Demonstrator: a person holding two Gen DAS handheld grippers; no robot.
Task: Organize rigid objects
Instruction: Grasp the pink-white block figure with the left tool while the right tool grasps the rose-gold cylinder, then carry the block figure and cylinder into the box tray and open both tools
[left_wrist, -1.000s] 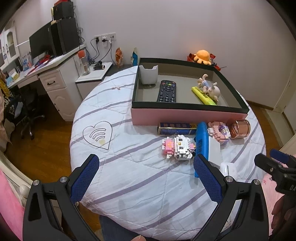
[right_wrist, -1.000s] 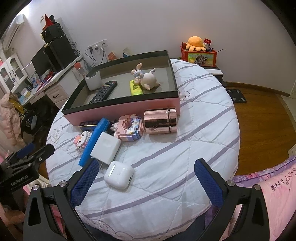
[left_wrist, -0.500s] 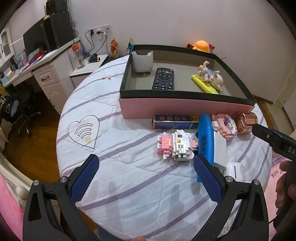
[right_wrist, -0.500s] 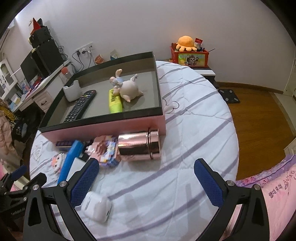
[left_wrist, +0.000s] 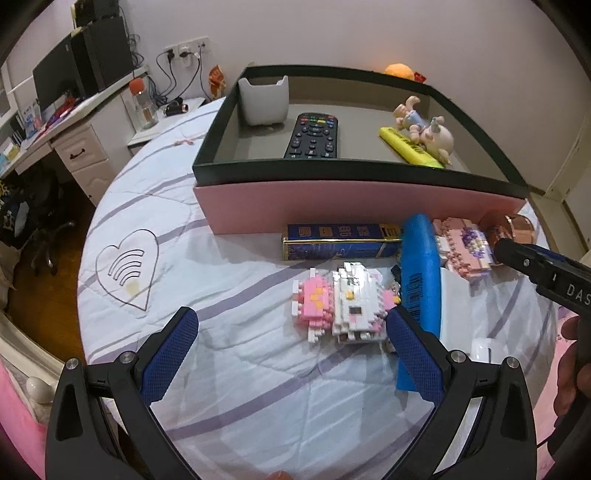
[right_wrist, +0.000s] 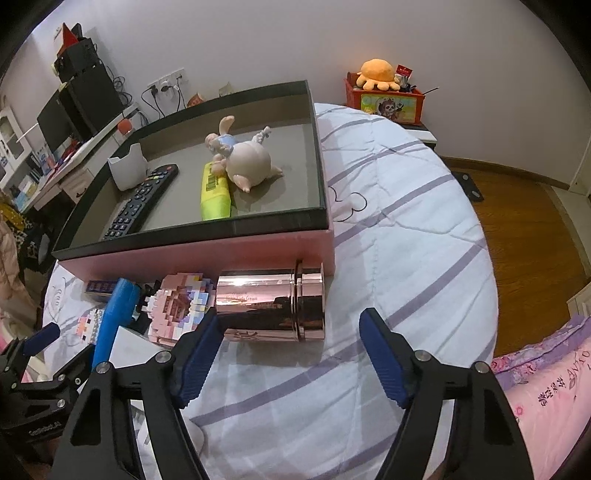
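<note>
Striped white bedding covers the round surface, and a shallow pink box with a black rim serves as the landmark on it.

From the left wrist view, the left gripper hovers with its blue-padded fingers spread wide and nothing between them. Just ahead, in front of the pink box, lies a pink-and-white toy-brick figure. I judge it light and stiff but brittle at its joints, so a hold across its blocky middle looks safest. Beside it lie a dark blue and gold rectangular carton against the box wall, a long blue plastic case, and a second pink toy-brick model. Inside the box sit a black remote control, a white cup-like holder, a yellow highlighter and a small pale pig figurine. A white item at the lower right is half hidden behind the gripper finger; I cannot identify it.

From the right wrist view, the right gripper is likewise open and empty. A shiny rose-gold metal cylinder lies on its side directly before the box's near wall, just beyond the fingertips. It looks smooth, hard and apt to roll or slip, so gripping across its barrel seems best. Its printed label is too small to read in full, and its far end is not visible.
</note>
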